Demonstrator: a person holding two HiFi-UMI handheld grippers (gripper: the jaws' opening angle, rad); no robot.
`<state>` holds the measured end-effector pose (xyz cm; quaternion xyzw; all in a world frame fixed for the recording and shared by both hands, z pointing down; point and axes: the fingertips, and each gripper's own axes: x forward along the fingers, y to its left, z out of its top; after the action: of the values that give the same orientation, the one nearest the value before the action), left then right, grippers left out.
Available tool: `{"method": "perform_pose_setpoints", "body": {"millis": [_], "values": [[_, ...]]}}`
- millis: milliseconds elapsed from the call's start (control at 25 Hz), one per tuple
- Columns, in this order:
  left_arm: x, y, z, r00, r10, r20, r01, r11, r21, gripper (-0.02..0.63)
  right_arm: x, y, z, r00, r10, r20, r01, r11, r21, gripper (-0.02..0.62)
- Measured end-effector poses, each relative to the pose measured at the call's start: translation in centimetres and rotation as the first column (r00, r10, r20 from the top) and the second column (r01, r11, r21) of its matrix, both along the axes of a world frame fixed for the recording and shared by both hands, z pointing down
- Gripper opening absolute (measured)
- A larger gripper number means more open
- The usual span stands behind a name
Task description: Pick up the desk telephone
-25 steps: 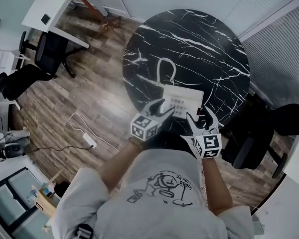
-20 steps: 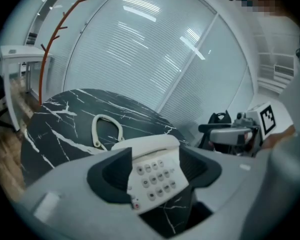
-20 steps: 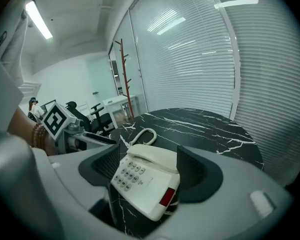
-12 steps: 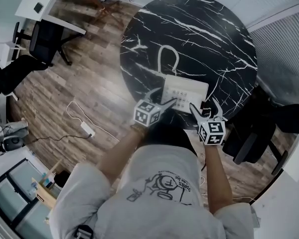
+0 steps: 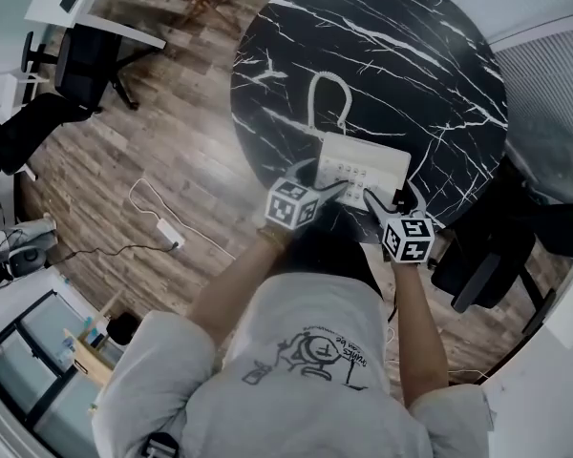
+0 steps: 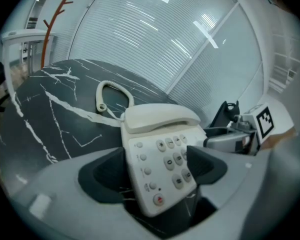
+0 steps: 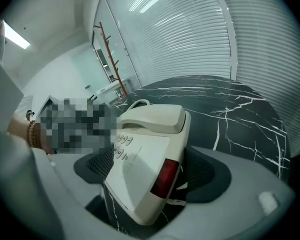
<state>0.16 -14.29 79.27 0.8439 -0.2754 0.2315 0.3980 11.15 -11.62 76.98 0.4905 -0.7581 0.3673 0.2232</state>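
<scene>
Jaws on both grippers stand wide apart and have just been opening, each now straddling a near corner of the cream plastic desk telephone (image 5: 363, 165) without clamping it. A second ago both tools hung short of the telephone's near edge; since then they have sunk, and their tips now overlap it. The left gripper (image 5: 325, 184) has the near left corner, keypad side, between its dark pads, as the left gripper view shows, and the right gripper (image 5: 390, 198) has the near right corner with its dark red panel between its own. The telephone sits where it sat before, flat on the near part of the round black marble table with white veins (image 5: 382, 55), handset cradled at its far end, and its pale coiled cord (image 5: 327, 103) loops away across the far tabletop.
</scene>
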Motion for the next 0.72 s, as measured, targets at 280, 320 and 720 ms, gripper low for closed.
{"method": "perform_pose_setpoints", "body": {"millis": [280, 320, 720], "values": [[0.1, -0.3, 0.7, 1.0, -0.022, 0.02, 0.022, 1.0, 0.001, 0.371, 0.0, 0.1, 1.8, 1.0, -0.009, 0.006, 0.01, 0.999, -0.034, 0.43], [0.1, -0.3, 0.7, 0.999, -0.024, 0.023, 0.024, 1.0, 0.001, 0.367, -0.1, 0.1, 1.9, 1.0, -0.009, 0.011, 0.009, 0.999, -0.033, 0.423], [0.1, -0.2, 0.7, 0.998, -0.045, 0.039, 0.044, 0.999, 0.013, 0.354, -0.2, 0.1, 1.9, 0.999, 0.033, 0.031, -0.032, 0.999, -0.03, 0.405]]}}
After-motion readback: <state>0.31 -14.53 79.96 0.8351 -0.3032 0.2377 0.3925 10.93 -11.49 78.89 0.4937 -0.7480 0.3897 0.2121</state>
